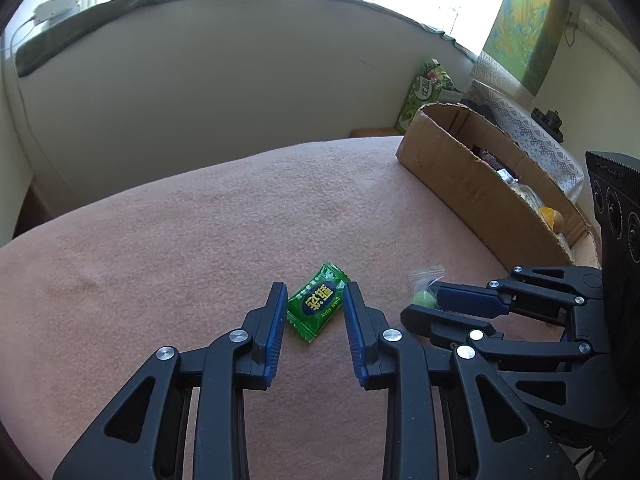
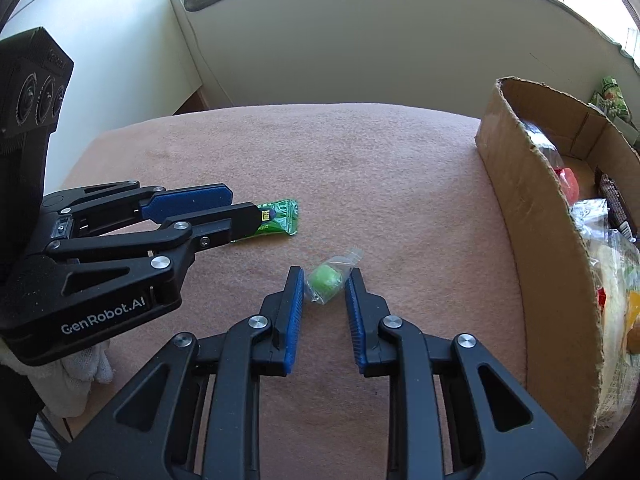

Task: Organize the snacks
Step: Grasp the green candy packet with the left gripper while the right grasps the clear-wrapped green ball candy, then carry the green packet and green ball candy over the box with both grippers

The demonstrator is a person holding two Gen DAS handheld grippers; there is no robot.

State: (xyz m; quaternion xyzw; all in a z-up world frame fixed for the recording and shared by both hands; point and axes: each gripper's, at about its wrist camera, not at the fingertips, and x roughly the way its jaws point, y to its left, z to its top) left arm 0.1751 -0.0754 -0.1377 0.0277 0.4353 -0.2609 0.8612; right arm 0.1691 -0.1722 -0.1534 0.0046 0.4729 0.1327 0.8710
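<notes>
Pink fleece cloth [image 1: 180, 240] covers the surface under both of your tools. Your left tool [image 1: 316, 304] points down at the cloth with its blue-padded fingers [image 1: 276, 320] closed in on a flat green foil candy packet with yellow lettering [image 1: 318, 302]; the pads sit against the packet's two long edges, and the packet lies on the cloth between the fingertips, its far crimped end sticking out beyond them.

Your right tool [image 2: 323, 284] is just to the right of the left one, also angled down. Its jaws are drawn in about a small round green sweet in a clear plastic wrapper [image 2: 326, 280]. The wrapper lies on the cloth between the two fingertips, the left pad at its side and the right pad at its other side, with a twisted clear tail [image 2: 354, 255] poking out ahead and to the right. Whether the pads truly press the sweet cannot be read from the pictures alone, but the gap is nearly as small as it gets.

Ahead and to the right of your right tool stands an open brown cardboard box [image 2: 532, 216], resting on the cloth, with several wrapped snacks [image 2: 600, 216] already inside it. Both candies are outside the box, well short of its near wall.
</notes>
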